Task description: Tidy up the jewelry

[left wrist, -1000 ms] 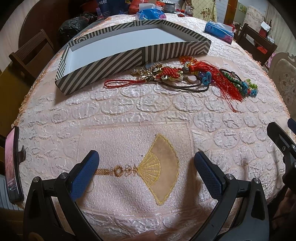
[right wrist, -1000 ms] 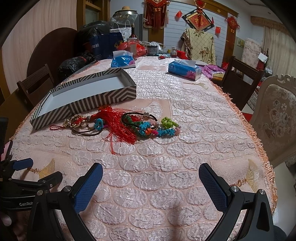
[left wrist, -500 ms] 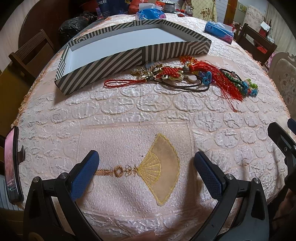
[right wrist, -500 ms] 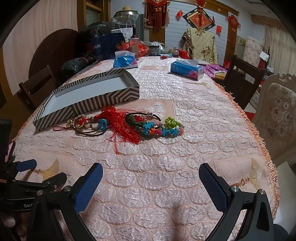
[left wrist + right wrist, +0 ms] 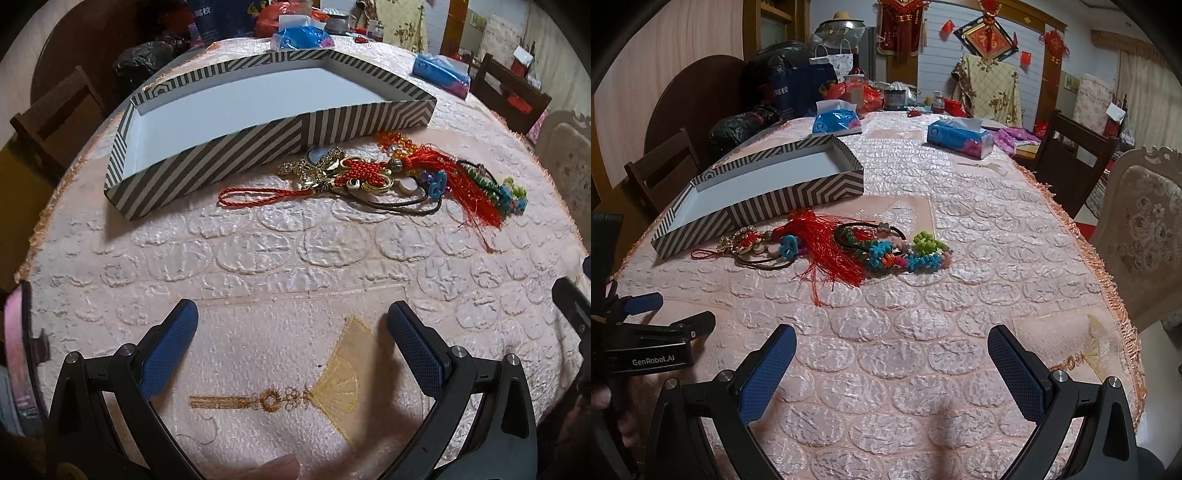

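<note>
Both pairs of tongs hung low over the near edge of the counter (image 5: 960, 192), well short of the jewelry, which read as a ready stance before any piece was chosen. The left tongs (image 5: 291, 347) stood wide open with nothing between their blue pads, above an embroidered fan motif (image 5: 332, 384) in the pink cloth. The right tongs (image 5: 892, 363) were spread just as wide and held nothing either. The jewelry lay in one tangled heap on the cloth, just beside the near wall of the striped box (image 5: 229, 155), probably left there so each piece had only a short way to go. At the left end of the heap sat a red knot charm (image 5: 362, 171) with a gold ornament and a thin red cord loop (image 5: 255, 194) trailing toward the left tongs; a red tassel (image 5: 831, 254) fanned out across the middle; dark cord bracelets and a bunch of green, blue and pink bead bracelets (image 5: 908, 254) made up the right end, nearer the right tongs. The pieces overlapped, so lifting one would likely have dragged its neighbours. The box showed a bare white floor with no jewelry in it, so by my reading the sorting had not begun. Two tissue packs (image 5: 960, 134) sat farther back, well apart from the heap
</note>
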### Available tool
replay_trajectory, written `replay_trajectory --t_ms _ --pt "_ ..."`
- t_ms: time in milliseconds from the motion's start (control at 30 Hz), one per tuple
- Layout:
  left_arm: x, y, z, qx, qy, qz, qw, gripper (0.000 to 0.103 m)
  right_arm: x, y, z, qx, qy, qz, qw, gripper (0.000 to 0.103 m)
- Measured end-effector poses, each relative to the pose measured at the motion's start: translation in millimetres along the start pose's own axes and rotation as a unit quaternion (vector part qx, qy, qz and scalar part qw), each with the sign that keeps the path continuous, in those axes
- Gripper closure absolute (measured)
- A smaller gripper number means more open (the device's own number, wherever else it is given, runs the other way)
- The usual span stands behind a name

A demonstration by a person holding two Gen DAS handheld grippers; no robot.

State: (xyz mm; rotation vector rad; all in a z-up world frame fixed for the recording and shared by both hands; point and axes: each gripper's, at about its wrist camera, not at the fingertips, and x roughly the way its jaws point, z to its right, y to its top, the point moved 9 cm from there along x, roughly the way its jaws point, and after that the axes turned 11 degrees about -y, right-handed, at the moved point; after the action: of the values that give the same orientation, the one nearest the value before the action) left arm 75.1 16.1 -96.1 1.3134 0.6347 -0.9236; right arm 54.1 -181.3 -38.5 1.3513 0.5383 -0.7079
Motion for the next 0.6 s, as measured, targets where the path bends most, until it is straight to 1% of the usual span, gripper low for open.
replay_trajectory --t_ms 200,333,433,467,533,600 --pt "1 0 3 0.023 -0.008 0.013 0.9996 0.000 2 -1 1 0.000 -0.005 -0.004 1.000 0.000" --pt "-2 -3 4 0.042 -0.022 0.029 0.9984 0.000 3 -1 3 0.003 -0.007 -0.007 1.000 0.000" --pt "-1 0 5 0.050 -0.032 0.022 0.9980 0.000 3 0 3 0.004 -0.006 -0.006 1.000 0.000" --pt "-1 2 6 0.050 -0.037 0.018 0.9979 0.000 2 0 3 0.004 -0.005 -0.006 1.000 0.000" --pt "-3 11 9 0.040 -0.061 0.017 0.9972 0.001 2 -1 3 0.004 -0.004 -0.006 1.000 0.000" --pt "-8 25 11 0.040 -0.063 0.030 0.9968 0.001 2 -1 2 0.004 -0.003 -0.006 1.000 0.000"
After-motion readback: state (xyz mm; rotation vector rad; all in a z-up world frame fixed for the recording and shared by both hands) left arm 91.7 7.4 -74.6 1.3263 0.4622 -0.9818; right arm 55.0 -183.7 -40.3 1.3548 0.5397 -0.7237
